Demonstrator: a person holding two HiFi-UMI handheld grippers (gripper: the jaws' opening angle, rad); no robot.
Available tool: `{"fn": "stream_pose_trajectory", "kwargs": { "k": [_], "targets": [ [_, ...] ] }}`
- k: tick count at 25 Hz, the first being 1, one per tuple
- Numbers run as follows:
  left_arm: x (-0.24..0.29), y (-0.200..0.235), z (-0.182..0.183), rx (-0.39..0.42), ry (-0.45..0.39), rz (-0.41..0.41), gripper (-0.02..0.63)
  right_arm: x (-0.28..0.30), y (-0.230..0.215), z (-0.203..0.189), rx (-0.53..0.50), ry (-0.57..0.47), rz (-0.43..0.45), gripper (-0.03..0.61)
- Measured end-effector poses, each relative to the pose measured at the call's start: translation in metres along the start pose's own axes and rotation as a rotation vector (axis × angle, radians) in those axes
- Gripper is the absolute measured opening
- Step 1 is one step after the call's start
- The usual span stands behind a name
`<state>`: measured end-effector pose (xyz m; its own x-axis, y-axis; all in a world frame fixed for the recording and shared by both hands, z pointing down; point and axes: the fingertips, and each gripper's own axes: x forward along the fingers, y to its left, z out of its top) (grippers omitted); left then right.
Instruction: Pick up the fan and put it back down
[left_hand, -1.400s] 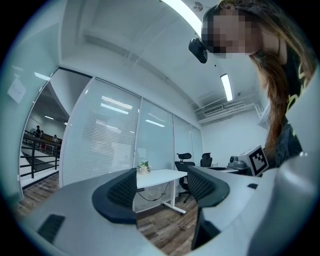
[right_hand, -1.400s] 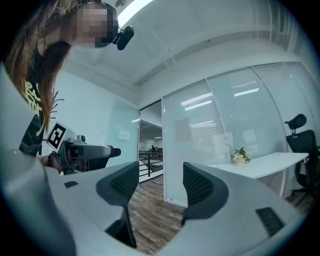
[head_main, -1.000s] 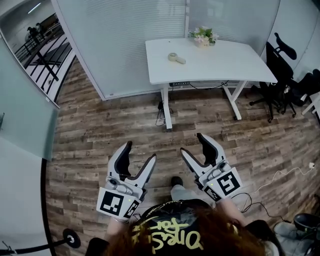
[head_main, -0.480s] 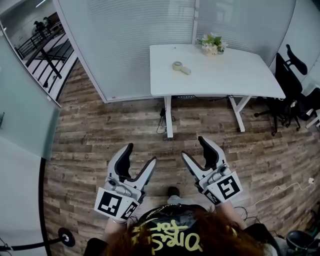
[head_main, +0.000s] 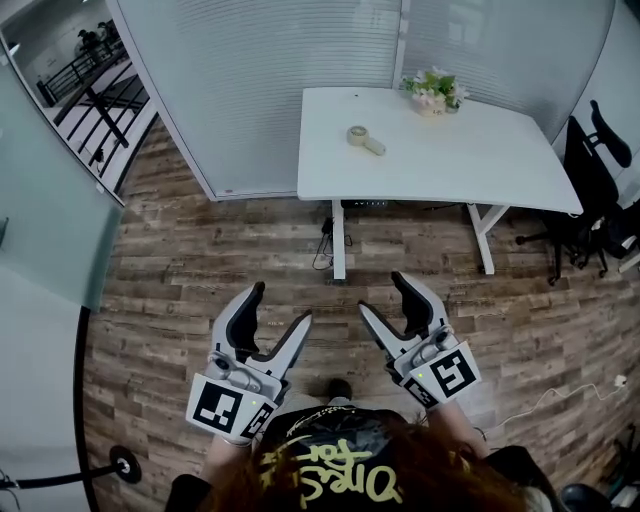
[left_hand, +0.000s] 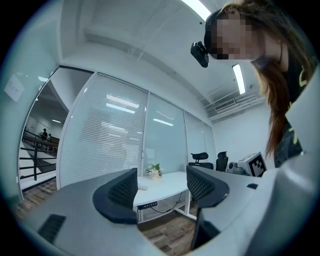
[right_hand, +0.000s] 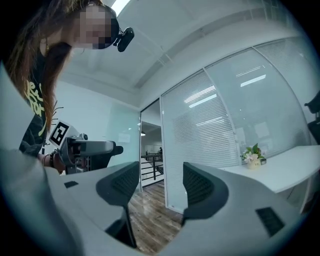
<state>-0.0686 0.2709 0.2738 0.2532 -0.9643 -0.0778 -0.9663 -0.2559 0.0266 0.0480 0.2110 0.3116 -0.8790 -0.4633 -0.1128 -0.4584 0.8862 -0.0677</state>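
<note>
Jaws wide and empty on both my left gripper (head_main: 280, 305) and right gripper (head_main: 383, 294), I hold them level before me because the fan (head_main: 364, 139) lies well apart on the white desk (head_main: 470, 160) across the wooden floor (head_main: 200, 270), out of reach, I judge.

Wood-plank floor (head_main: 200, 260) throughout. White desk (head_main: 470, 160) at 1 o'clock, set against the glass partition (head_main: 270, 90) with blinds. Potted flowers (head_main: 434, 92) at desk rear edge. Black office chairs (head_main: 597, 165) at 3 o'clock. Ceiling strip light (left_hand: 239, 79) lit.
</note>
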Motion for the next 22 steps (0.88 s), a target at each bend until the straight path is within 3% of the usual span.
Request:
{"fn": "stream_pose_trajectory", "kwargs": {
  "k": [4, 10, 15, 22],
  "targets": [
    [0.001, 0.002, -0.015, -0.018, 0.060, 0.004, 0.301, 0.006, -0.005, -0.005, 0.008, -0.013, 0.012, 0.259],
    [0.012, 0.010, -0.008, -0.006, 0.019, 0.017, 0.295, 0.011, -0.009, -0.006, -0.013, -0.029, 0.025, 0.258],
    [0.025, 0.004, -0.009, 0.000, 0.050, -0.025, 0.291, 0.013, -0.015, 0.000, 0.008, -0.015, 0.013, 0.258],
    [0.028, 0.008, -0.009, 0.002, 0.059, -0.018, 0.285, 0.016, -0.025, 0.002, -0.009, -0.035, 0.007, 0.258]
  ]
}}
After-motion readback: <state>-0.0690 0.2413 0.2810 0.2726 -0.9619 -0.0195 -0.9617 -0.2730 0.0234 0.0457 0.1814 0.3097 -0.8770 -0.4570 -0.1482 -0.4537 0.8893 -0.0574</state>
